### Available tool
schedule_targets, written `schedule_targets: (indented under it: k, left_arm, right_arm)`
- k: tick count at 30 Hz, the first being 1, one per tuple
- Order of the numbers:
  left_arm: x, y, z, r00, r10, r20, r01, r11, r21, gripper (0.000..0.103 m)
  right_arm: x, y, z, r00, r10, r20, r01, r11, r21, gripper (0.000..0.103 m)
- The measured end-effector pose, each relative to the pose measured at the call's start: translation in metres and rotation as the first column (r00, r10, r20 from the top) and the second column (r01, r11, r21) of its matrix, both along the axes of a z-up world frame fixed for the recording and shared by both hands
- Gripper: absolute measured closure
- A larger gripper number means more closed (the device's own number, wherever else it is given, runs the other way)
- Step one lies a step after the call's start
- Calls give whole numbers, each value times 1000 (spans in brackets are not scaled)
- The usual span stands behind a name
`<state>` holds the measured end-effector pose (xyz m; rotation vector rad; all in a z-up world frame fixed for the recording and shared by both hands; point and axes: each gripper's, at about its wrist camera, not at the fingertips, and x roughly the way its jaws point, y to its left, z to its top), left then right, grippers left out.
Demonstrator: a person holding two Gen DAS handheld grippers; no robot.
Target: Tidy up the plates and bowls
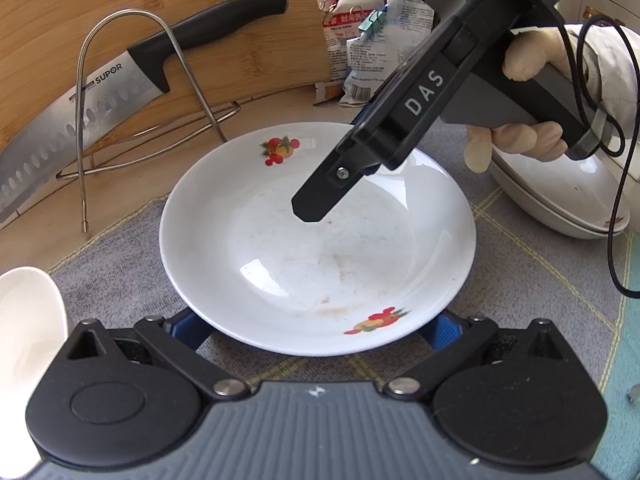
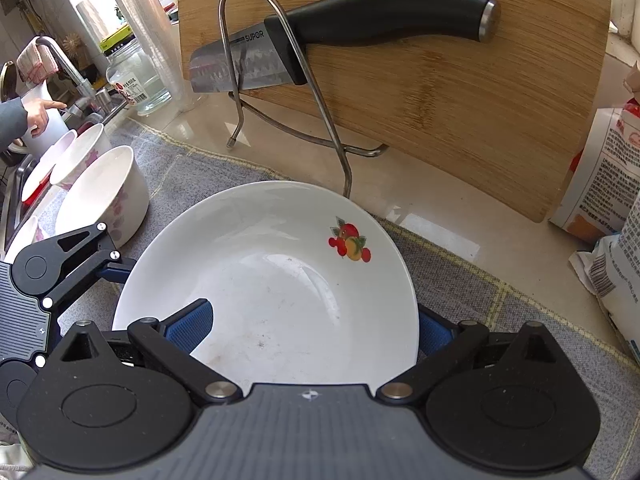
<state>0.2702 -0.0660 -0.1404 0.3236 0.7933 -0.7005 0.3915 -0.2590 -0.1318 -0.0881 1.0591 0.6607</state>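
Note:
A white plate with red fruit prints (image 1: 320, 240) lies on the grey cloth (image 1: 120, 264); it also shows in the right wrist view (image 2: 276, 280). My left gripper (image 1: 316, 330) is open, its blue pads under the plate's near rim on both sides. My right gripper (image 2: 312, 328) straddles the plate's rim, one blue pad (image 2: 188, 326) over the inside, the other outside; whether it pinches is unclear. It shows from the side in the left wrist view (image 1: 308, 208), held by a gloved hand (image 1: 520, 136). Several white bowls (image 2: 104, 196) stand at the left.
A bamboo cutting board (image 2: 440, 80) and a knife (image 2: 360, 32) lean in a wire rack (image 2: 280, 80) behind the plate. Stacked white dishes (image 1: 560, 200) sit at the right. Food packets (image 2: 608, 200) lie at the right. A sink, tap (image 2: 68, 68) and jar (image 2: 136, 76) are far left.

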Motion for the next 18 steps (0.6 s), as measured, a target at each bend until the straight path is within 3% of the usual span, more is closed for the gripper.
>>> schedule_targets:
  k: [18]
  left_arm:
    - [-1,1,1,1000,-7,-4,7,1000,3,0]
  right_arm:
    - [6,3,2,1000,5,-11,-4,1000,21,0]
